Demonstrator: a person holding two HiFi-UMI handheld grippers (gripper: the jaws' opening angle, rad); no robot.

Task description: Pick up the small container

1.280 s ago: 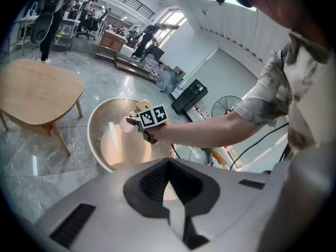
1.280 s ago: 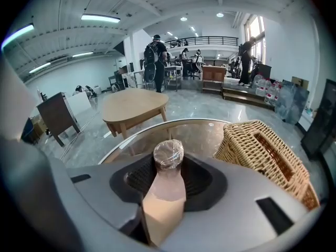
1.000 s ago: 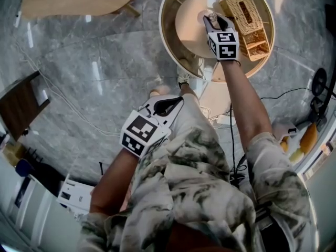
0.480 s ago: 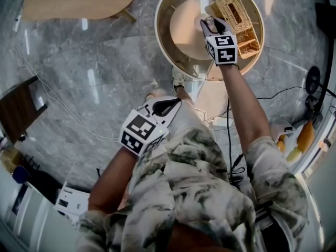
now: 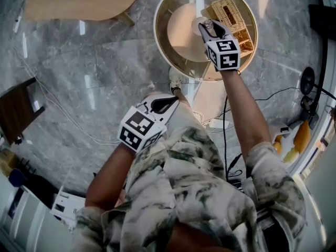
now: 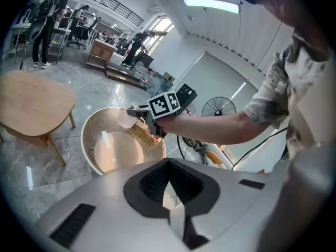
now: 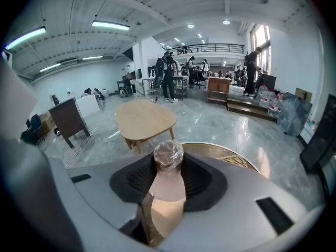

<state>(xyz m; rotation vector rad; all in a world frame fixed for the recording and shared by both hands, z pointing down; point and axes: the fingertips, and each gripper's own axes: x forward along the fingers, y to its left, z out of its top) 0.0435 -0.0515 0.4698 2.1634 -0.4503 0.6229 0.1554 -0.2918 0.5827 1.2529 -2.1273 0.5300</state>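
The small container [image 7: 168, 164] is a pale tub with a crinkled clear top, and my right gripper [image 7: 167, 193] is shut on it. In the head view that gripper [image 5: 209, 28] is held over the round glass-topped table [image 5: 164, 46], with the container [image 5: 208, 23] at its tip. The left gripper view shows the same gripper [image 6: 134, 111] above the table [image 6: 89, 140]. My left gripper [image 5: 166, 103] hangs low by the person's waist, away from the table. Its jaws meet with nothing between them.
A wicker basket [image 5: 230, 13] stands on the round table just right of the right gripper. A low wooden table [image 5: 79, 1] is at the upper left. Cables and a power strip [image 5: 220, 122] lie on the marble floor. A floor fan [image 6: 218, 107] stands behind.
The right gripper keeps the container over the round table, almost in the same spot. The head view has shifted slightly. The left gripper has barely moved.
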